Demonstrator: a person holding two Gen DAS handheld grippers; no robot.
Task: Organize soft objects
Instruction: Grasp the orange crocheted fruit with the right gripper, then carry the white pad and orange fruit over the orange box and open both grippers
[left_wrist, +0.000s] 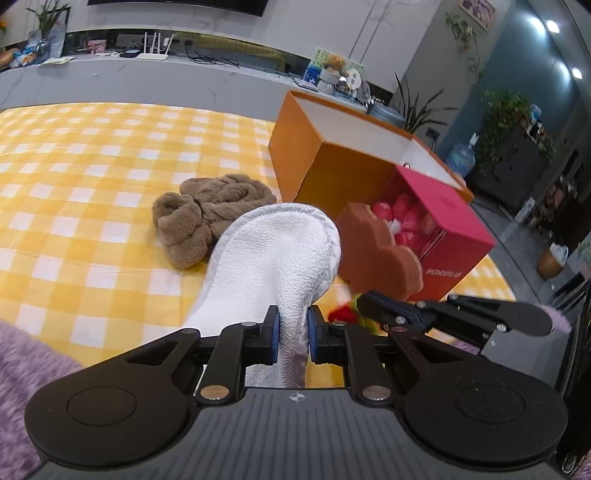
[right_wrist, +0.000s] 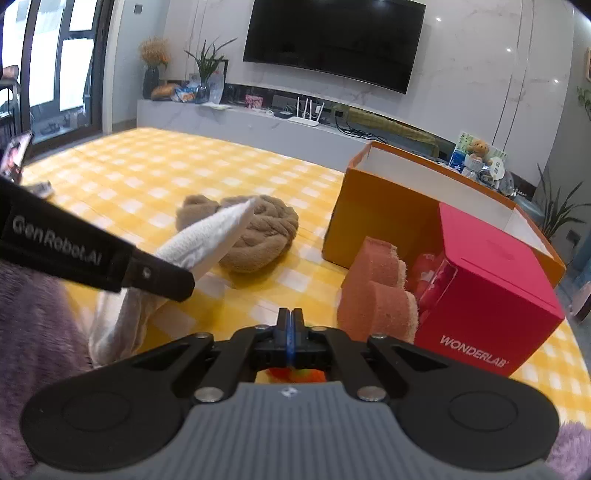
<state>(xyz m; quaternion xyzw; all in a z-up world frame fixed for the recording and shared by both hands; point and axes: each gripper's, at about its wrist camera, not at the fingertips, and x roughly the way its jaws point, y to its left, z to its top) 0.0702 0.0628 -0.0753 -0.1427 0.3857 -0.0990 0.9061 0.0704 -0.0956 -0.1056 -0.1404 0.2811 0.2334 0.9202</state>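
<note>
My left gripper (left_wrist: 292, 325) is shut on a white terry slipper (left_wrist: 280, 251), held above the yellow checked cloth (left_wrist: 92, 184); the slipper also shows in the right wrist view (right_wrist: 207, 240). My right gripper (right_wrist: 291, 325) is shut with its pads together; a red, orange and green soft thing (right_wrist: 295, 374) shows just beneath it, and whether it is gripped is hidden. That thing also shows in the left wrist view (left_wrist: 341, 314). A brown plush knot (left_wrist: 210, 210) lies on the cloth. An orange cloud-shaped sponge (right_wrist: 376, 291) leans by a red box (right_wrist: 491, 295).
An open orange box (right_wrist: 380, 221) stands behind the red box, which holds pink items (left_wrist: 406, 218). Purple fluffy fabric (right_wrist: 33, 325) lies at the near left. A low TV cabinet (right_wrist: 240, 122) runs along the far wall.
</note>
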